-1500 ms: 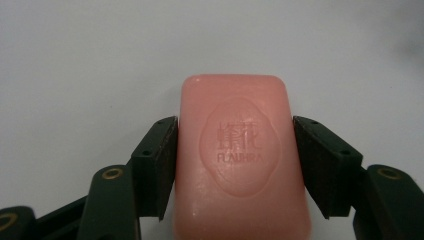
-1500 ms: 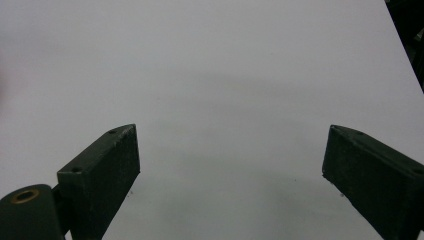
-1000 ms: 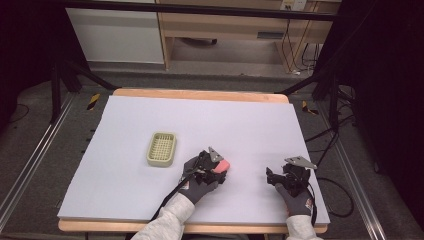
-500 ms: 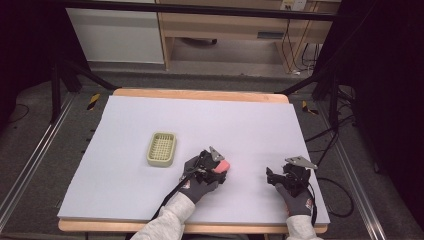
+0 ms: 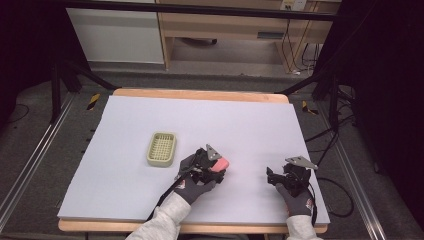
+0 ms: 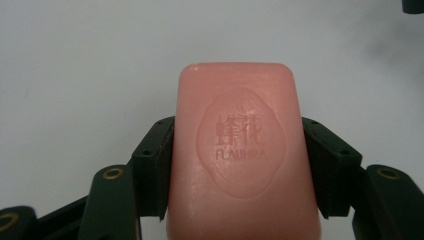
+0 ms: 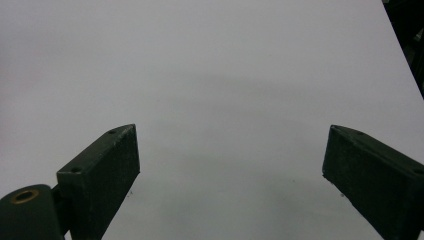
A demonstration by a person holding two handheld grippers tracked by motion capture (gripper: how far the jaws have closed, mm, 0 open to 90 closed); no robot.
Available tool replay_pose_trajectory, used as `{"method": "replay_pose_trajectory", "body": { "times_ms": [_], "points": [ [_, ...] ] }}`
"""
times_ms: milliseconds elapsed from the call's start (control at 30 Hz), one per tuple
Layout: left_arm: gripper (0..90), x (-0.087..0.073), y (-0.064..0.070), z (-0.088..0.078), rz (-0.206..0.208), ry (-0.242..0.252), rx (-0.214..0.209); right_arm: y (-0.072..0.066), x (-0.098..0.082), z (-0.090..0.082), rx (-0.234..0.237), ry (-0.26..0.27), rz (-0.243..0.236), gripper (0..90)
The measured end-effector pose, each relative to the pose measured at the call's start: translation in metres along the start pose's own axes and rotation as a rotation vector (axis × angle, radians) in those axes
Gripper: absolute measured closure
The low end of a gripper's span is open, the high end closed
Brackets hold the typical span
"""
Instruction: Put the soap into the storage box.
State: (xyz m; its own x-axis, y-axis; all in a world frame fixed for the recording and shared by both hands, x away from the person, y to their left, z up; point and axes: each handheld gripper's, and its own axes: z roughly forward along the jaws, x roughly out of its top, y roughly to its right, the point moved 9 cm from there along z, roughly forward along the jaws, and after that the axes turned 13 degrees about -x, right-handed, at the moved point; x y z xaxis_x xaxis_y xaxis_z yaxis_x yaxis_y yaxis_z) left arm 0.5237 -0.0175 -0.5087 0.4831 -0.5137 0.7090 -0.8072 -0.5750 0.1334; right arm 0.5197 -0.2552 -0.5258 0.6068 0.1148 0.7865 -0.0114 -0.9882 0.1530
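My left gripper (image 6: 235,170) clamps the pink soap bar (image 6: 240,150) by its long sides; hard, slick, likely to slip; right gripper (image 7: 230,165) wide, empty

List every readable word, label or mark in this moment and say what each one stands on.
"FLAUHRA": embossed in an oval on the pink soap bar clamped in the left gripper.
Embossed characters above that word on the same bar: too faint to read.
White sticker on the wooden furniture behind the table: too small to read.
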Motion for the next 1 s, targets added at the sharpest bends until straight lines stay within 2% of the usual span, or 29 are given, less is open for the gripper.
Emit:
{"method": "replay_pose_trajectory", "body": {
  "times_ms": [300, 800, 1000],
  "points": [
    [37.2, 0.000, -0.006, -0.023, -0.009, 0.023, 0.007, 0.000, 0.001, -0.001, 0.000, 0.007, 0.000, 8.3],
    [37.2, -0.010, -0.029, -0.067, -0.037, 0.063, 0.041, 0.000, 0.001, -0.001, 0.000, 0.007, 0.003, 8.2],
    [37.2, -0.015, -0.038, -0.079, -0.061, 0.087, 0.049, 0.000, 0.001, -0.001, 0.000, 0.010, 0.001, 8.2]
  ]
}}
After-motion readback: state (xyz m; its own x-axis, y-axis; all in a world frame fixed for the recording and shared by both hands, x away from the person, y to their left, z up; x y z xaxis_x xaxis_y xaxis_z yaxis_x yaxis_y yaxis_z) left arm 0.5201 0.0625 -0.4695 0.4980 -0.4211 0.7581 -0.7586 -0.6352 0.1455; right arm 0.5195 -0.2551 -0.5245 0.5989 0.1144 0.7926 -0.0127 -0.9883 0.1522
